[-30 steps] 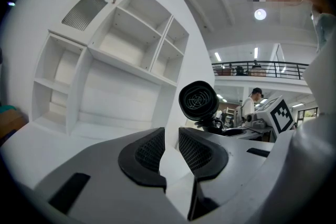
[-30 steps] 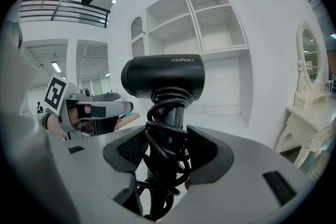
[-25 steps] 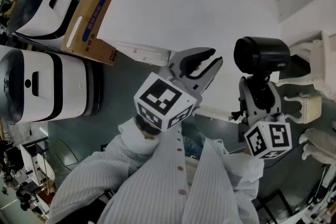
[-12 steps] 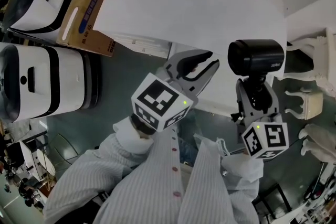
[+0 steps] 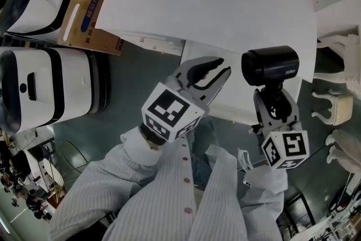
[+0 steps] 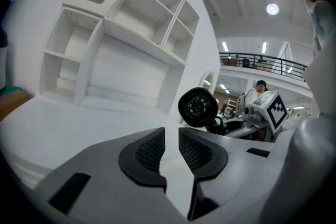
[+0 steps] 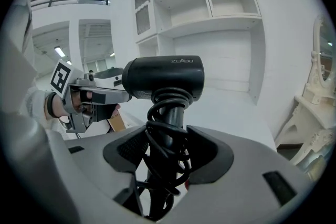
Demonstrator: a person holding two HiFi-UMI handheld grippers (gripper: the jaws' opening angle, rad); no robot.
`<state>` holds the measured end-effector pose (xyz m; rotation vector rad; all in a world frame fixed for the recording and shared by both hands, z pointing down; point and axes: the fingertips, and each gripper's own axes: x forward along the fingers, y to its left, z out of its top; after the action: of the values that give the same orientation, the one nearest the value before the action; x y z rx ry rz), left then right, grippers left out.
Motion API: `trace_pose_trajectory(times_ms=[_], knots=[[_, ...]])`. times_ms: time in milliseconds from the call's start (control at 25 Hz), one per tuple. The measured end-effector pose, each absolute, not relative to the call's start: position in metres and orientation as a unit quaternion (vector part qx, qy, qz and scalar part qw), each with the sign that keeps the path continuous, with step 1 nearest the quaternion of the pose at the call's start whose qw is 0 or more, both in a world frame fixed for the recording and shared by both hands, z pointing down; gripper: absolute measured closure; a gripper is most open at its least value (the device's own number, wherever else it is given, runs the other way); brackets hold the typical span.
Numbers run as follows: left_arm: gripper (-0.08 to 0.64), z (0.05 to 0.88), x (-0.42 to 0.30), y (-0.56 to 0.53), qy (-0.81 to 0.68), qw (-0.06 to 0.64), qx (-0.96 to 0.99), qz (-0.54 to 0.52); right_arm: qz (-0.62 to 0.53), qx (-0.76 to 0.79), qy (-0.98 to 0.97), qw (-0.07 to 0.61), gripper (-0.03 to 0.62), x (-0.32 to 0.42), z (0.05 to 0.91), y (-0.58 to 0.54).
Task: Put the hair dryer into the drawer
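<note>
at the desk (image 5: 225, 3) | right gripper (image 5: 274, 101) clamps hair dryer (image 5: 271, 65) (by handle)

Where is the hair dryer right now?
The hair dryer sits right of centre in the head view, handle clamped by the right gripper, over the edge of the white desk, with the left gripper to its left.

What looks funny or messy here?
Only the black cord of the hair dryer: it is wound in loose, uneven loops, bunched where the right gripper holds it. Nothing else stands out.
</note>
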<state>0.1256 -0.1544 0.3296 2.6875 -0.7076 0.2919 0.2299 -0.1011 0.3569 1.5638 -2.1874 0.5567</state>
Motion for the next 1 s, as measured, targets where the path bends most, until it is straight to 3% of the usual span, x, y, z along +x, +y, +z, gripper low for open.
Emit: trace_pose_trajectory(times_ms=[1000], knots=[[0.480,0.449,0.122,-0.156,-0.263,0.225,0.922,0.173,0.219,0.441,-0.807,0.326,0.387,0.224,0.501,-0.094]])
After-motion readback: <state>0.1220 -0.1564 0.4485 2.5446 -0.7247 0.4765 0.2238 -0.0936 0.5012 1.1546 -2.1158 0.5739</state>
